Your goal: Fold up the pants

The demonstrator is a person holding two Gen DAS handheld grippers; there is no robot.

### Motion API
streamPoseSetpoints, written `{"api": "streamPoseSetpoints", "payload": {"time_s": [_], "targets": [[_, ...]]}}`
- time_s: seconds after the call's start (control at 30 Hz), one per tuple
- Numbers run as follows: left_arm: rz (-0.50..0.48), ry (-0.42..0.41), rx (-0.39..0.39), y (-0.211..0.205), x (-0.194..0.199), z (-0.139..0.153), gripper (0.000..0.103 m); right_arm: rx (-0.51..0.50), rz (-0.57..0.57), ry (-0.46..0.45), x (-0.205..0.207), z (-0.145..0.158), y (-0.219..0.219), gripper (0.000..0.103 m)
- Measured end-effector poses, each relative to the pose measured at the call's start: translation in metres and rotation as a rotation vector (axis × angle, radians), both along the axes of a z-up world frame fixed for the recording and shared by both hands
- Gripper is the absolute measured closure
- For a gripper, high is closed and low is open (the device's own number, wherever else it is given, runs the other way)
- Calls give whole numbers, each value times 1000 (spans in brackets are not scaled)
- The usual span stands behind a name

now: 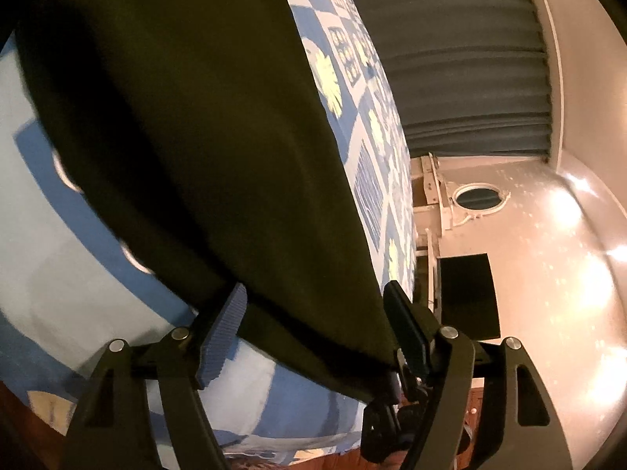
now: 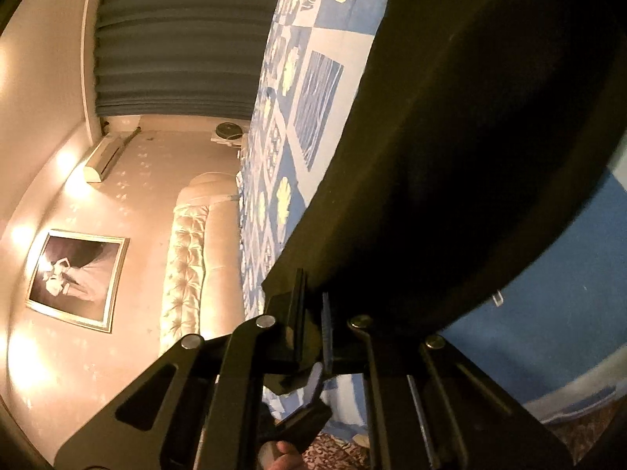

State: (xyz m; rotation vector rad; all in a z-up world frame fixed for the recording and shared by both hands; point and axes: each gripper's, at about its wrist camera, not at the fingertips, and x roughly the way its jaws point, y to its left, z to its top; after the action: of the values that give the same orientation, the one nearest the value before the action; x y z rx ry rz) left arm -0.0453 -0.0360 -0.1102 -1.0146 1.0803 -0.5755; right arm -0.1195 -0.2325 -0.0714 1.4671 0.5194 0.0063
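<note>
I have the right gripper (image 2: 313, 313) clamped on the near edge of the dark pants (image 2: 450, 137) lying on the bed (image 1: 58, 274), the left gripper (image 1: 317, 325) stands wide around its corner, ungripped, so closing it comes next, I judge.

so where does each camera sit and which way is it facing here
Left wrist: sits on the left gripper, looking along its open jaws at the dark olive cloth pants on the blue patterned bedspread, grey curtain beyond.
Right wrist: sits on the right gripper, jaws shut on the pants' edge; a fingertip shows below.
Shared: pants, bedspread, curtain.
</note>
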Motion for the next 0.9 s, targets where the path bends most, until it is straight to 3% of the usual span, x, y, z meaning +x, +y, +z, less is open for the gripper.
{"api": "streamPoseSetpoints", "payload": {"time_s": [0.1, 0.27, 0.33, 0.4, 0.43, 0.53, 0.63, 0.73, 0.8, 0.83, 0.87, 0.9], "targets": [[10, 15, -32, -5, 3, -2, 25, 16, -6, -4, -7, -1, -3, 96], [23, 3, -34, -7, 12, 0, 26, 24, -6, 9, -13, -6, -5, 97], [13, 0, -22, -6, 15, 1, 46, 20, -6, 16, -16, -6, -7, 97], [-14, 19, -4, -6, 16, -1, 52, 25, 7, 39, -14, -8, -6, 97], [-16, 37, -15, -3, 14, -4, 52, 41, 16, 46, -14, -11, -6, 95], [3, 39, -28, 3, 7, -10, 51, 98, -4, 80, -16, -22, -2, 68], [2, 7, -5, 2, 5, -6, 50, 141, 7, 100, -12, -34, 4, 67], [1, 4, -3, 0, 5, -5, 47, 81, 24, 101, 3, -29, 6, 68], [3, -2, -6, 0, 4, -4, 44, 65, 30, 89, 14, -29, 6, 69], [6, 1, -11, 0, 3, -3, 42, 52, 37, 96, 20, -28, 6, 76], [10, 7, -15, 1, 2, -2, 40, 45, 48, 99, 27, -28, 6, 98], [16, 11, -19, 1, 2, -2, 36, 52, 62, 89, 30, -28, 7, 97]]}}
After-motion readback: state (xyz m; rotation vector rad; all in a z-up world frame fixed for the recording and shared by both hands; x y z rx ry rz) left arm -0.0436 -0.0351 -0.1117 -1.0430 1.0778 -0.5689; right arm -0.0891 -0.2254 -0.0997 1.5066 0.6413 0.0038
